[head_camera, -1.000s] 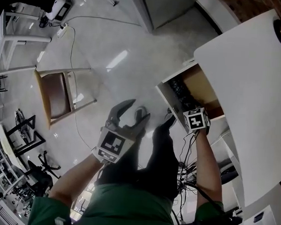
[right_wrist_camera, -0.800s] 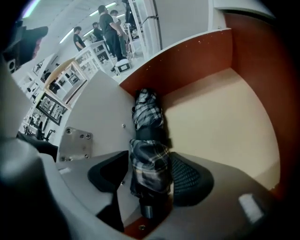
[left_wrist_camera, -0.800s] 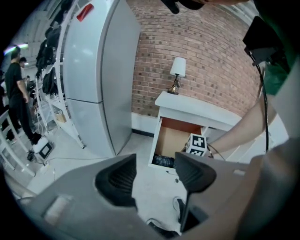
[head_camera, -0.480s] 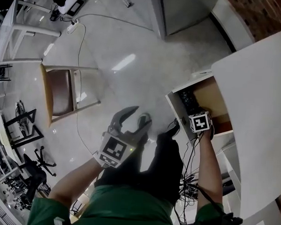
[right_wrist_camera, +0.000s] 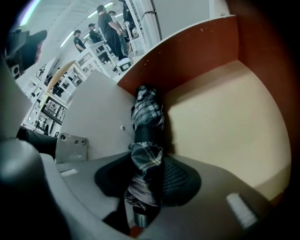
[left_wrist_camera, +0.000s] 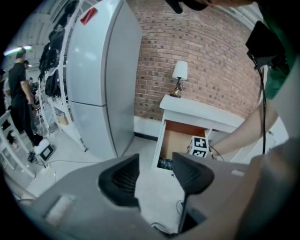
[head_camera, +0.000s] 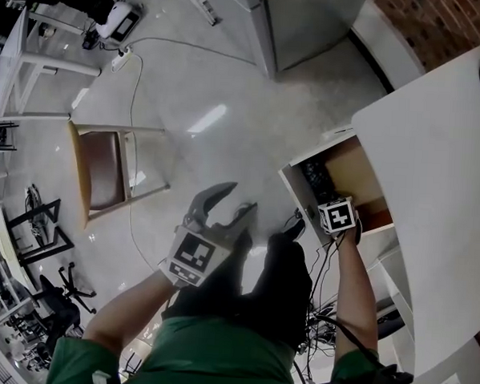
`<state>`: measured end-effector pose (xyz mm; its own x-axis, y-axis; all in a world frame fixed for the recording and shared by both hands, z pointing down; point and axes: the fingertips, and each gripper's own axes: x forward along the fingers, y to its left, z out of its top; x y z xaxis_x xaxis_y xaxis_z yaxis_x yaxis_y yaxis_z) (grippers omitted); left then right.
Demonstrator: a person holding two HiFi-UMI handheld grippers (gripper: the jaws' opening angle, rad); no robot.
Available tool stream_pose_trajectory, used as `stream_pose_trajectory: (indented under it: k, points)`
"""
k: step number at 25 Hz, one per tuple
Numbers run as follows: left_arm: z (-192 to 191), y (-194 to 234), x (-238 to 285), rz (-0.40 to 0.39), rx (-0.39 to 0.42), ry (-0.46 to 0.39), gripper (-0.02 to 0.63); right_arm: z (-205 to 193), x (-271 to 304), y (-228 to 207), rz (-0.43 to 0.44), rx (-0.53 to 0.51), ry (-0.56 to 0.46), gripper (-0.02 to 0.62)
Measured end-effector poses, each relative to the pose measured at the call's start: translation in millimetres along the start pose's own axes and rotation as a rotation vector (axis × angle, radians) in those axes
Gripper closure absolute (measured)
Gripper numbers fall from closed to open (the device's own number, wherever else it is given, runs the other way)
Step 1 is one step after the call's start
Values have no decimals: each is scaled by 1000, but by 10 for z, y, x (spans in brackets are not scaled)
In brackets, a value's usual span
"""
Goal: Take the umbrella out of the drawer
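The right gripper point(right_wrist_camera: 147, 180) is closing its jaws on the folded black-and-white plaid umbrella point(right_wrist_camera: 148, 112) — pads pressing both sides — which is lying along a side wall inside the open tan wooden drawer point(right_wrist_camera: 225, 117). The left gripper point(left_wrist_camera: 154, 176) is hanging over the pale glossy floor point(left_wrist_camera: 156, 196), jaws narrowing, empty.

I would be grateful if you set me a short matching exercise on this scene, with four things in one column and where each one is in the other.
Things: 1 umbrella; 2 lamp; 3 chair; 4 left gripper.
Places: A on the white cabinet; B above the floor, nothing between its jaws; C lying in the open drawer; D standing well away from the cabinet.
Pairs: 1-C, 2-A, 3-D, 4-B.
The left gripper's jaws are closing.
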<state>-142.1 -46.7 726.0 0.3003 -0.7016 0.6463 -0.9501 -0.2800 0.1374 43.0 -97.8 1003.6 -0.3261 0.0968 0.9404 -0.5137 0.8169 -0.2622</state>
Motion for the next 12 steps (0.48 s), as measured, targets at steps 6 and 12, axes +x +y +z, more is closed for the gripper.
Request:
stream_pose_trajectory:
  k: [6,12]
  points:
    - [76,45,-140,-1,-12,4,393,19,-314,60,-17,65,-35,454]
    - [340,-37,-256,-30,4,-15,394,-6,-781,138,-31,166,-103,456]
